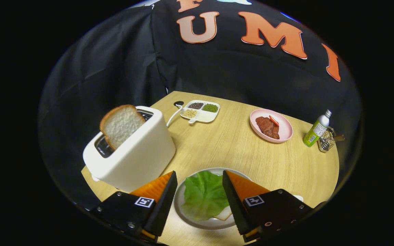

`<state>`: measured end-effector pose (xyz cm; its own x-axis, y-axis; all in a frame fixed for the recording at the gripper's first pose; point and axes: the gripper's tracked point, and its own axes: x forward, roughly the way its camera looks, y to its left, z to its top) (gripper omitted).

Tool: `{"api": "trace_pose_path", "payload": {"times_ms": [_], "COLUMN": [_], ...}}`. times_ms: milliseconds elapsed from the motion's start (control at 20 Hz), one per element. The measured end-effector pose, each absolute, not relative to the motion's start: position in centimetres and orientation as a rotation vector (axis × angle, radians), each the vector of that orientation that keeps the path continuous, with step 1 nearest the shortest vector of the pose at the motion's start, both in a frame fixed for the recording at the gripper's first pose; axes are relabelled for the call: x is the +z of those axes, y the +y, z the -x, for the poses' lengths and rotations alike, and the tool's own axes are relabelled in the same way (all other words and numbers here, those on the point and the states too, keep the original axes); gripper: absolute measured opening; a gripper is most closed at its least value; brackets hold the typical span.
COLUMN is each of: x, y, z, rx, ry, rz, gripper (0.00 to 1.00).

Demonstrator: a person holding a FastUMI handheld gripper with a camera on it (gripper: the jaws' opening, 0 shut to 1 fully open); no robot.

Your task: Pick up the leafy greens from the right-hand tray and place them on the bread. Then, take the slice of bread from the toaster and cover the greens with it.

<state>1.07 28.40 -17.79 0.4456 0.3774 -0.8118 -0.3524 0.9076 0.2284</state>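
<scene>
With lettuce [204, 194] already on what looks like bread [225, 214], jaws apart and empty; toaster [132, 153] slice [121, 125] not yet taken to cover it.

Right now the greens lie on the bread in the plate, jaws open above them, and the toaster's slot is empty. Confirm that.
Not quite: the gripper view shows a bread slice standing in the toaster. The greens do lie on the bread in the plate, gripper jaws open.

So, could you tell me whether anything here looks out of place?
Nothing stands out. The bread slice leans in the toaster, the lettuce lies on the plate between the open gripper fingers, and the bottle stands upright.
</scene>
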Motion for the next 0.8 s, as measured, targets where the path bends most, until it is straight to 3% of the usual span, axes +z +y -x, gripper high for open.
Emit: {"api": "trace_pose_path", "payload": {"times_ms": [400,800], "x": [-9.5,-9.8], "y": [36.4,42.5], "z": [-2.1,-3.5], "rx": [0.56,0.573], "ry": [1.062,1.135], "rz": [-0.116,-0.061], "gripper": [0.83,0.83]}}
